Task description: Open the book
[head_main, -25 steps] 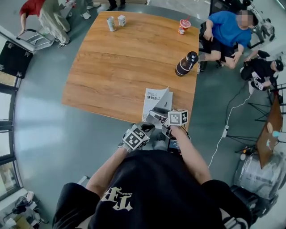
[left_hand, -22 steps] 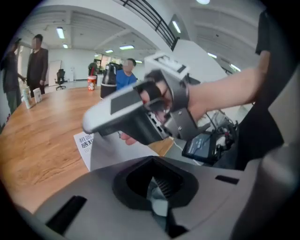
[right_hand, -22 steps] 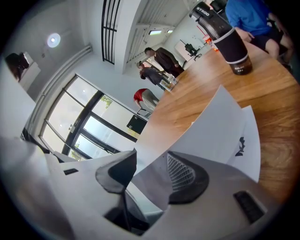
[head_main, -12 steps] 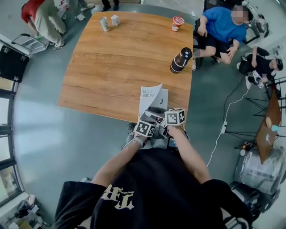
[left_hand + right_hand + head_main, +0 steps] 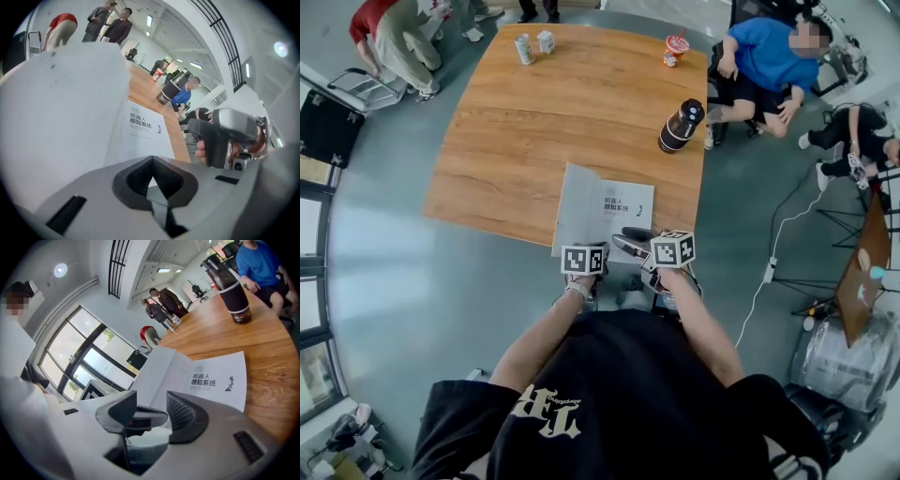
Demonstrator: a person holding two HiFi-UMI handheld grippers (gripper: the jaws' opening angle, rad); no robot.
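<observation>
The left gripper [image 5: 151,161] is closed tip to tip and has been carried leftward. The cover [image 5: 579,208], half a second ago raised over the book [image 5: 619,214], is now swung out to the left. The right gripper [image 5: 152,394] is held with jaws apart at the title page's near edge. Both forearms are stretched forward, close together. The book is laid at the wooden table's [image 5: 534,122] near edge, spine running away from the person, the spread lying crosswise.
</observation>
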